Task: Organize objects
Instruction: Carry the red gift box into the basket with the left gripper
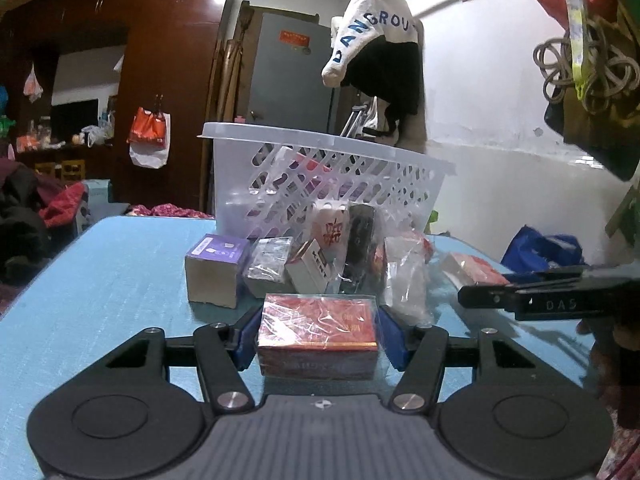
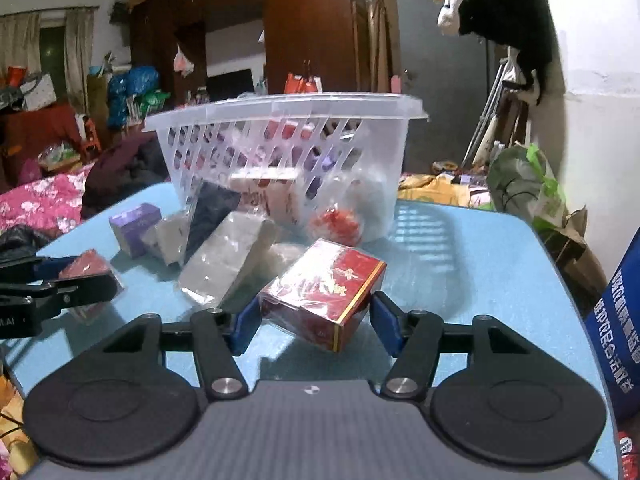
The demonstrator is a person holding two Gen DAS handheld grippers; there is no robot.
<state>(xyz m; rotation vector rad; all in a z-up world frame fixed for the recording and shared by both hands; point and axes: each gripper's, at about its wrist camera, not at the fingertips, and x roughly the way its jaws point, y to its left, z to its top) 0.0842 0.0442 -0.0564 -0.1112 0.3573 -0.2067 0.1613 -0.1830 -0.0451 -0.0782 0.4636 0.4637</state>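
Note:
A white slotted basket [image 1: 320, 168] stands at the far side of the blue table [image 1: 100, 280], with small boxes inside; it also shows in the right wrist view [image 2: 280, 128]. Several small boxes and plastic-wrapped packs lie in front of it, among them a purple box [image 1: 216, 268]. My left gripper [image 1: 318, 338] has its blue pads against both sides of a red box in clear wrap [image 1: 318, 336] on the table. My right gripper [image 2: 316, 320] straddles another red box in wrap [image 2: 324, 292], tilted, with small gaps at the pads.
The right gripper's black side [image 1: 540, 300] reaches in at the right of the left view. The left gripper [image 2: 48, 292] shows at the left of the right view. A blue printed bag [image 2: 616, 320] stands at the table's right edge. Clothes hang on the wall behind.

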